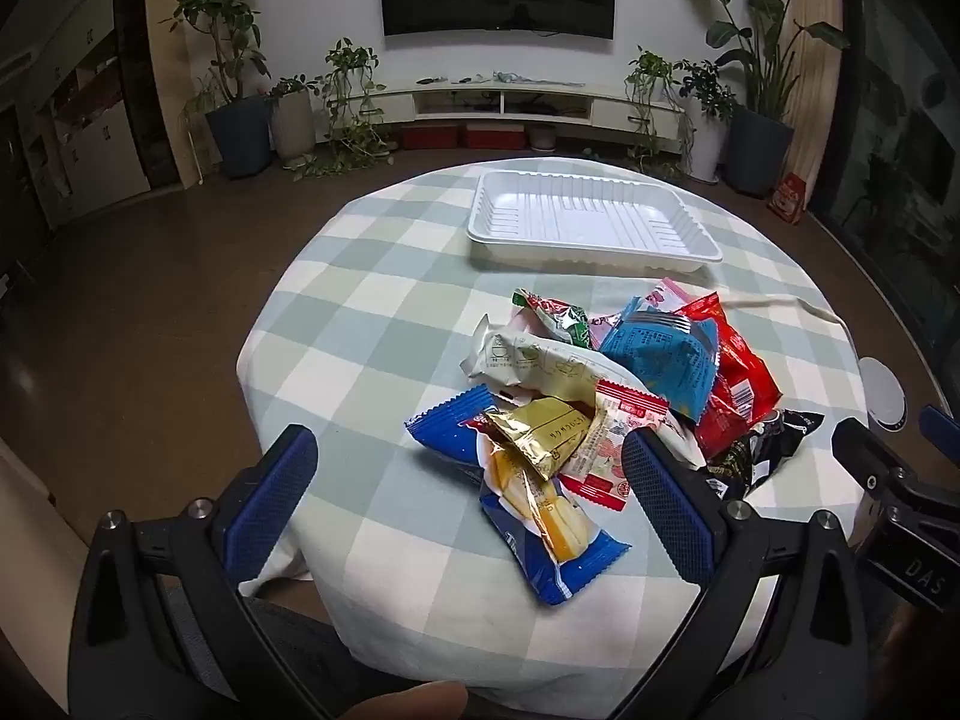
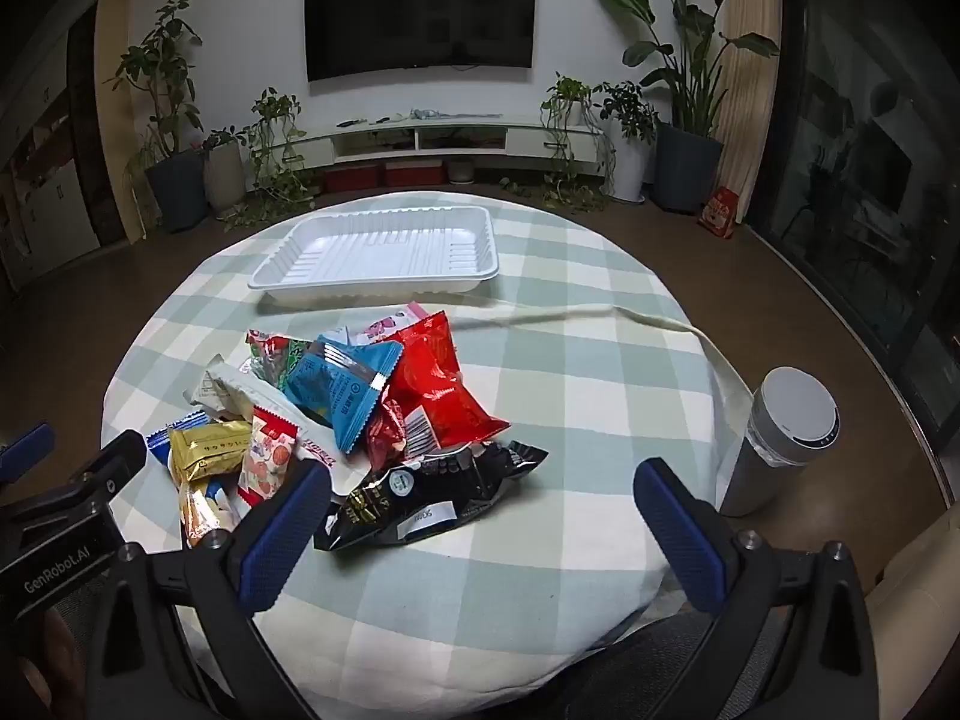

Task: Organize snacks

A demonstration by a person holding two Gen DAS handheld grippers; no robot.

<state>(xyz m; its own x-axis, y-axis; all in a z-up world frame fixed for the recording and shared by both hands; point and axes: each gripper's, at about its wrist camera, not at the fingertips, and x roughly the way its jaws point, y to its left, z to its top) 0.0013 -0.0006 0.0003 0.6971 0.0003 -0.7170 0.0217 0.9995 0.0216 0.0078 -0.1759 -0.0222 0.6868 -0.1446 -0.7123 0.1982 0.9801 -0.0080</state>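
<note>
A pile of snack packets lies mid-table: a blue packet with a yellow cake picture [image 1: 543, 531], a gold packet [image 1: 540, 435] [image 2: 207, 447], a light blue packet [image 1: 660, 354] [image 2: 345, 387], a red packet [image 1: 735, 381] [image 2: 435, 387] and a black packet [image 2: 420, 495] [image 1: 759, 450]. An empty white tray [image 1: 591, 222] [image 2: 378, 255] stands beyond the pile. My left gripper [image 1: 468, 495] is open above the near side of the pile. My right gripper [image 2: 483, 531] is open just short of the black packet.
The round table has a green-and-white checked cloth [image 1: 372, 300] [image 2: 576, 372] with a raised fold at the right. A grey cylindrical canister [image 2: 780, 438] stands on the floor by the table's right edge. Plants and a TV cabinet line the far wall.
</note>
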